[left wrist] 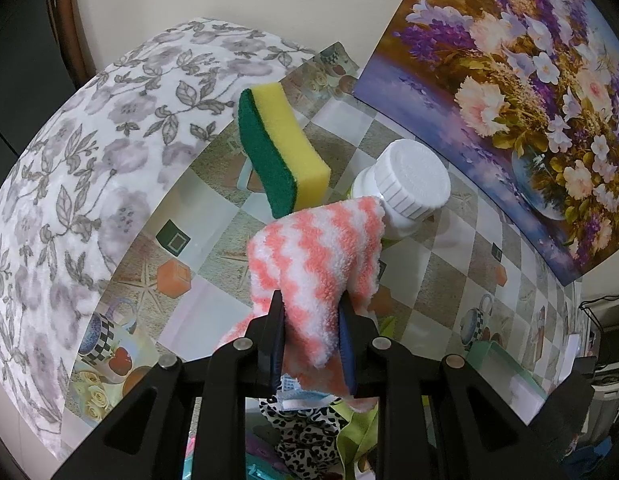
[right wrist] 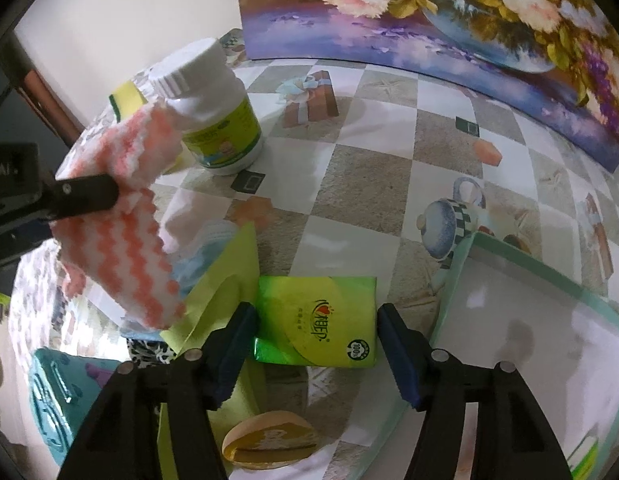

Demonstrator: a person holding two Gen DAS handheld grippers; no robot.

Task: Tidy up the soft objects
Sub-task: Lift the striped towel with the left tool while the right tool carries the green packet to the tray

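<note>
**Tissue pack sits square between right jaws**

Tissue pack (right wrist: 315, 320), green, lies flat on the table (right wrist: 369, 168) w/ its long axis running across the right gripper (right wrist: 315, 330), jaw to jaw. Jaws spread, one pad at each short end, apparently not pressing yet; no turn looks needed, just a squeeze. White tray (right wrist: 521, 308) lies just right of the pack, likely the drop spot. Left gripper (left wrist: 309, 320) is pinching the pink-striped cloth (left wrist: 315, 256), held up left of the pack, near the white bottle (right wrist: 213, 112). Right hand is clearly nearer the pack.
</note>
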